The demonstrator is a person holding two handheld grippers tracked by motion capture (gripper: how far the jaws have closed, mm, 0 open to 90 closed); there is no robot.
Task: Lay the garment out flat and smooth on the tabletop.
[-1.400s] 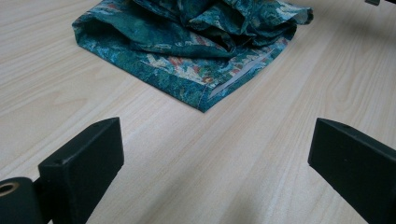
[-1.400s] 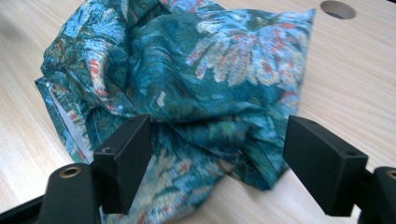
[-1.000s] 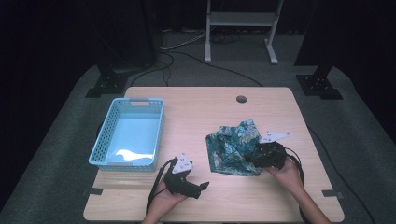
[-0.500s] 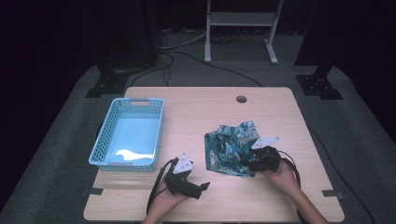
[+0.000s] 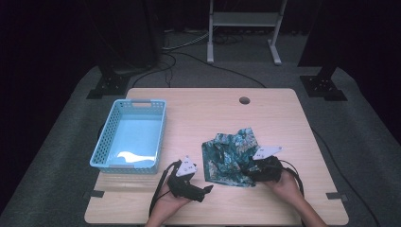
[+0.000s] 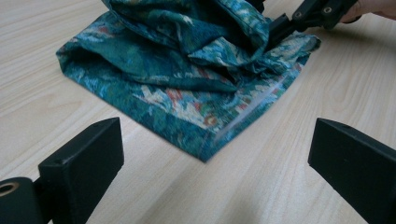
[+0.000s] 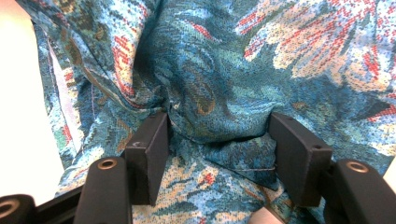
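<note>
The patterned cloth point(image 5: 230, 156), a teal floral print, lies crumpled on the near right part of the wooden table point(image 5: 208, 113), well apart from the blue plastic basket point(image 5: 130, 137) that sits empty at the left edge. Folds are heaped toward its right side, while one flat hemmed corner points toward the person. It looks light, soft and limp, likely to sag and drag if lifted by one point, so the hemmed corner or a doubled fold would give the surest hold.

The right gripper point(image 7: 217, 140) is pushed into the cloth's right side, its jaws partly apart with a bunched fold standing between them; whether they pinch it firmly cannot be told. The left gripper point(image 6: 215, 154) rests low on the table just short of the hemmed corner, its jaws spread wide and holding nothing.
</note>
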